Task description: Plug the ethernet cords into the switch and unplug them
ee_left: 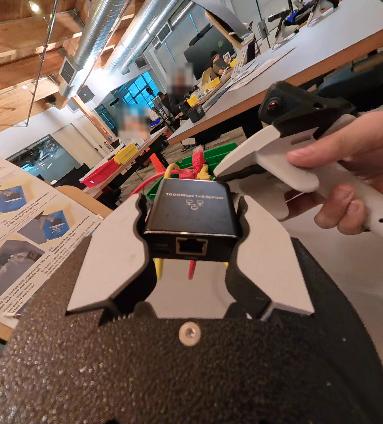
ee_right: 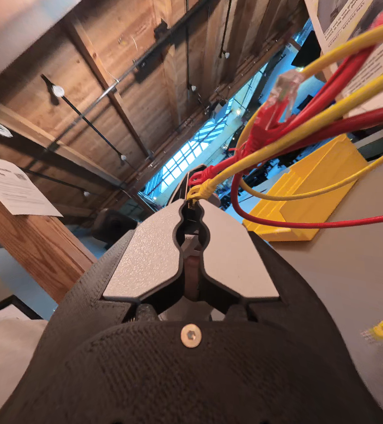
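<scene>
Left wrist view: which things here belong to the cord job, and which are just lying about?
Job:
- black switch, held in the left gripper
- yellow cord
- red cord
- right gripper, jaws pinching the yellow cord's plug

Lying about:
- green bin
- instruction sheet
- yellow bin

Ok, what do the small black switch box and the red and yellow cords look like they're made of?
The small black switch box looks like smooth satin metal or hard plastic: crisp edges, soft sheen; I can't tell which. The red cord and the yellow cord look like glossy flexible plastic jackets, bending in loops, with ribbed moulded boots. A loose plug appears to be clear plastic.
</scene>
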A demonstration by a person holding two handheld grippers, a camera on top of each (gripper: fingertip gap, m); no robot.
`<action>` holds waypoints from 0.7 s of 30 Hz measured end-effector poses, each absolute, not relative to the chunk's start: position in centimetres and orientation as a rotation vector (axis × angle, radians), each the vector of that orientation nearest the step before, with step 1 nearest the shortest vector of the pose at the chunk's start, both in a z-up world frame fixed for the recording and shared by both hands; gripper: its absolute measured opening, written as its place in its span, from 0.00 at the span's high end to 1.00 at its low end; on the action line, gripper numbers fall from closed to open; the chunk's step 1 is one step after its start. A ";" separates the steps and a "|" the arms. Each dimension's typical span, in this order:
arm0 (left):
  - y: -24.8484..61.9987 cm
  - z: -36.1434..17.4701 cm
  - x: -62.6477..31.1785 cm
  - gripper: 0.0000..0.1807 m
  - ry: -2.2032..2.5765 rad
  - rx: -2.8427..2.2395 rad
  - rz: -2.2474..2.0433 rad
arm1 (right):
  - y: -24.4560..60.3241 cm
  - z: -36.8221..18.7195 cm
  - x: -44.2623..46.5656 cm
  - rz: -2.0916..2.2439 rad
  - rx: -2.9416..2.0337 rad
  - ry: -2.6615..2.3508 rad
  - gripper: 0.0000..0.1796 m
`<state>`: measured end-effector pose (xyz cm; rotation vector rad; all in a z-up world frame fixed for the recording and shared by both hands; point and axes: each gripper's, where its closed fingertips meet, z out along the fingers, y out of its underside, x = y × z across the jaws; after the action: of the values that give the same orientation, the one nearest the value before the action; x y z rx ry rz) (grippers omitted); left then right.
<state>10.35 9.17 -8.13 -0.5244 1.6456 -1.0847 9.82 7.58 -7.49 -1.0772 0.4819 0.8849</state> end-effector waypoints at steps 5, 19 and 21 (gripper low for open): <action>9.6 -8.4 10.4 0.58 1.629 -0.508 -1.039 | 8.8 -9.3 10.1 0.950 -1.115 0.589 0.79; 10.8 -9.8 10.4 0.58 1.590 -0.558 -1.155 | 9.9 -9.0 10.1 1.031 -1.000 0.613 0.87; 10.8 -10.1 10.2 0.58 1.582 -0.561 -1.178 | 10.7 -9.6 9.8 1.030 -1.048 0.625 0.89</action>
<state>10.21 10.81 -10.10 -0.5610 1.5819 -1.1778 9.77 10.67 -9.61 -1.0481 0.6246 1.0303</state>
